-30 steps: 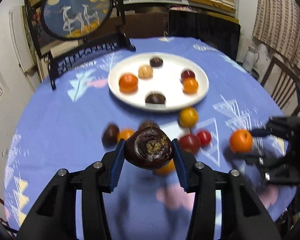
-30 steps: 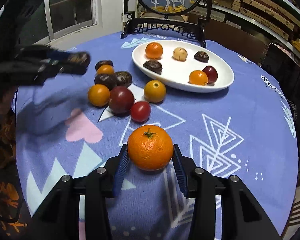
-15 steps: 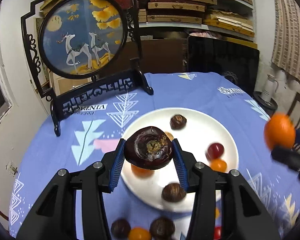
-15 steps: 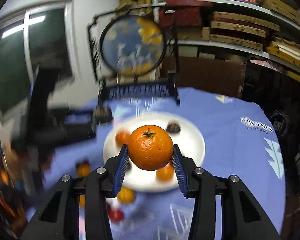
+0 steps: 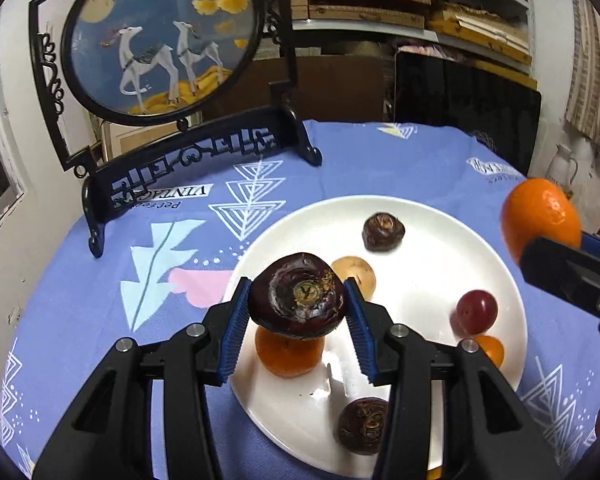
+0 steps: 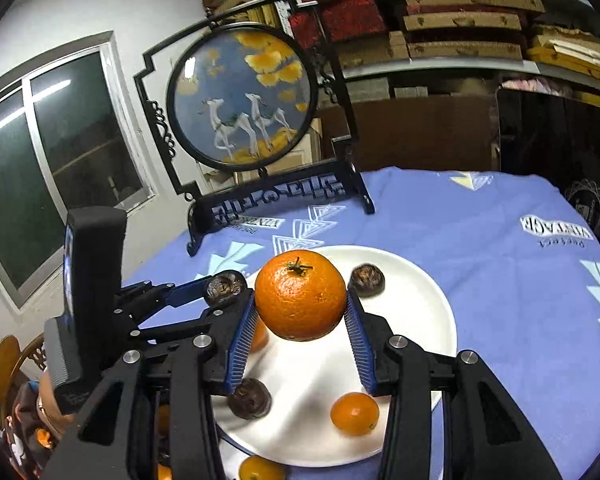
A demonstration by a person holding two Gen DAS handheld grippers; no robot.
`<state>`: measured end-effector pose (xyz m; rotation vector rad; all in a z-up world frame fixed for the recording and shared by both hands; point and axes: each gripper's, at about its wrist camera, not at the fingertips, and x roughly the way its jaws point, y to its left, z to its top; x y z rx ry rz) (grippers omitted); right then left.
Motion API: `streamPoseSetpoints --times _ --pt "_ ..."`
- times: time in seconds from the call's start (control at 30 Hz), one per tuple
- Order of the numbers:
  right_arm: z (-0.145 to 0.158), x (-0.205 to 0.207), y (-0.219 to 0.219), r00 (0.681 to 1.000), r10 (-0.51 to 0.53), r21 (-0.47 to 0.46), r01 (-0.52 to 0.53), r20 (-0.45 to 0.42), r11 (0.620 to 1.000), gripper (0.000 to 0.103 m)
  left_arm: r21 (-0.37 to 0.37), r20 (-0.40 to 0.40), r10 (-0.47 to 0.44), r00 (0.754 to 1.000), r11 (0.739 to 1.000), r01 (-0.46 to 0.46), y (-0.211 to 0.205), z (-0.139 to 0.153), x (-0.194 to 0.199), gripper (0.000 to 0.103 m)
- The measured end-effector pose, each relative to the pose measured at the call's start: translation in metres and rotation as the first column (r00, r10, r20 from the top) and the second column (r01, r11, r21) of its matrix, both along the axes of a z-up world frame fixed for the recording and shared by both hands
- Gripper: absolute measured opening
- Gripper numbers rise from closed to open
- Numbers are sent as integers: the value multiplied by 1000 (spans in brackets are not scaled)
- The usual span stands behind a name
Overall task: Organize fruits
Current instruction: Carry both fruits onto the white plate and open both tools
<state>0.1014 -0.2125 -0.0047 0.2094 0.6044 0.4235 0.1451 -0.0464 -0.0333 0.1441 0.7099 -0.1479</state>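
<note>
Right gripper (image 6: 300, 320) holds an orange (image 6: 300, 295) clamped between its blue pads (image 6: 242, 334), stem side up, above the white plate (image 6: 432, 316). On the plate: a dark brown fruit (image 6: 367, 278) at the far side, another dark fruit (image 6: 249, 399) near the left pad, a small orange fruit (image 6: 355, 414) at the near side. Another small orange fruit (image 6: 260, 468) lies just off the plate's near rim on the blue tablecloth (image 6: 500, 264). Left gripper (image 6: 220, 290) enters from the left, closed on a dark fruit (image 6: 225, 287) at the plate's left edge. A round deer picture on a black stand (image 6: 242, 96) stands behind the plate.
</note>
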Motion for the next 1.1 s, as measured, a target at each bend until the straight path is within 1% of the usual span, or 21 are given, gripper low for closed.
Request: streamPoseSetpoints --times 0.07,0.2,0.4,0.8,1.1 --pt "-3 -1 0 1000 -11 -12 11 -1 1000 44 14 6 -1 1000 1000 1 -1 -2 -1 45" --pt "-7 2 0 1000 -20 -11 20 -13 1000 44 13 13 -4 1000 1000 4 0 -1 -3 45" --pt "-9 3 0 1000 -24 -16 24 -12 1000 44 41 23 -25 999 999 24 -8 -2 -6 45" --pt "-13 5 10 1000 -15 -44 14 -15 999 45 57 26 -28 999 998 26 -9 -3 -7 45" --pt "-12 5 11 1000 -17 -41 17 -12 999 45 63 28 -31 999 998 30 -10 -3 -7 45"
